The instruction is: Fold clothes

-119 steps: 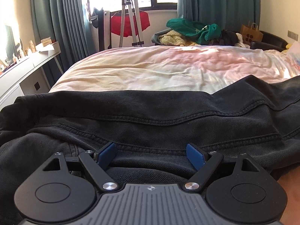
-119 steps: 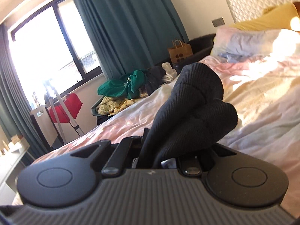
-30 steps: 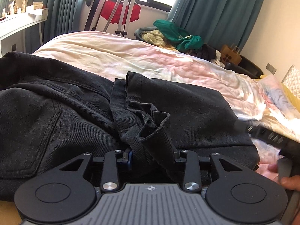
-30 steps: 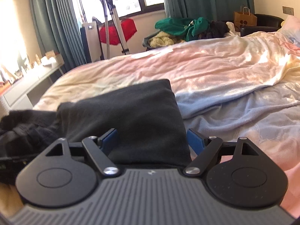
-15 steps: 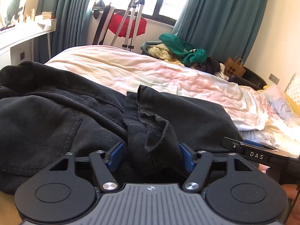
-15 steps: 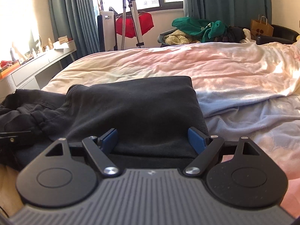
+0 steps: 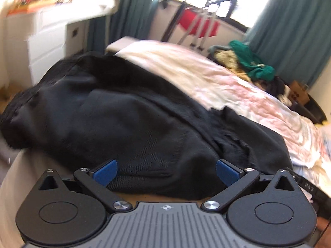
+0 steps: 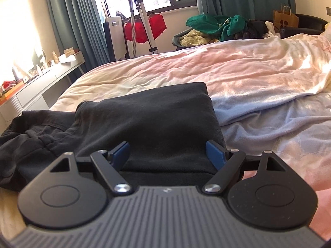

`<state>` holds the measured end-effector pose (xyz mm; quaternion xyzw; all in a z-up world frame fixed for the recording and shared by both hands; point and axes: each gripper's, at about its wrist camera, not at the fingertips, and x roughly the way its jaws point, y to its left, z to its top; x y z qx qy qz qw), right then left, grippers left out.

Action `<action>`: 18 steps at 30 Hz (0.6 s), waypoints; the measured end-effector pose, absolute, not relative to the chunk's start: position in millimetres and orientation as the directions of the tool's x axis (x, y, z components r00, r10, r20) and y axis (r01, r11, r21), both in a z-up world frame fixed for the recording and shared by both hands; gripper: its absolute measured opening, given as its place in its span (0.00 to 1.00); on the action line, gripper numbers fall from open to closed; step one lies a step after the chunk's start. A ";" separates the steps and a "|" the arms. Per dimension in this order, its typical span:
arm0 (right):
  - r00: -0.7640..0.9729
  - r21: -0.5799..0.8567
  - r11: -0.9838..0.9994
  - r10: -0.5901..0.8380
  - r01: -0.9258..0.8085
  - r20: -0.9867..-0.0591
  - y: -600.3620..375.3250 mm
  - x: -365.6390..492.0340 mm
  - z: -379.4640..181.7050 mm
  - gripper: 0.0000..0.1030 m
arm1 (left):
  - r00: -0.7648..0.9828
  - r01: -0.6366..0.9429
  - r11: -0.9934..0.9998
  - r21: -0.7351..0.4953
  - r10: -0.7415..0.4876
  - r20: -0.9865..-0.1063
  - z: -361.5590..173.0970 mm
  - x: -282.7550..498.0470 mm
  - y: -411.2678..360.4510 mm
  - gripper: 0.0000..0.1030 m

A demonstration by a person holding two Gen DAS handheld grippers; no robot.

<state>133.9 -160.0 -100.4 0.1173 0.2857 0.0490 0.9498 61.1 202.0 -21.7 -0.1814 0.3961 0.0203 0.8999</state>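
Note:
Black jeans (image 7: 144,113) lie across the near edge of the bed. In the right wrist view one leg is folded flat (image 8: 165,111), while the waist end lies crumpled to the left (image 8: 37,138). My left gripper (image 7: 166,172) hovers just above the jeans. Its jaws are opening wide, its blue pads (image 7: 105,173) are clear of the cloth, and nothing is held. My right gripper (image 8: 168,154) is open over the near end of the folded leg. Its pads (image 8: 215,155) stand apart at either side and do not press on the cloth.
The jeans rest on a pink and cream duvet (image 8: 248,72). A white desk (image 7: 47,37) stands to the left. By the window are a basket of green and yellow clothes (image 8: 211,29), a red cloth on a rack (image 8: 144,29) and a paper bag (image 8: 285,18).
My left gripper let go of the bunched fabric, spread its jaws wide and swung back to the left, so the desk is in view. My right gripper stayed over the folded leg.

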 end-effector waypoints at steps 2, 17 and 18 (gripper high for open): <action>0.831 0.247 0.969 0.156 -0.023 -0.534 -160.0 133.4 -99.7 0.79 | 0.645 -0.264 0.882 -0.390 -0.140 -0.752 -30.2 63.5 229.7 1.00; 0.834 0.156 0.988 0.097 -0.014 -0.543 -155.3 130.2 -101.8 0.80 | 0.703 -0.562 0.494 -0.663 -0.136 -0.698 -84.2 87.2 341.6 0.97; 0.834 0.148 0.989 0.094 -0.015 -0.543 -155.3 130.7 -101.4 0.80 | 0.717 -0.561 0.482 -0.674 -0.125 -0.686 -84.9 88.2 344.6 0.94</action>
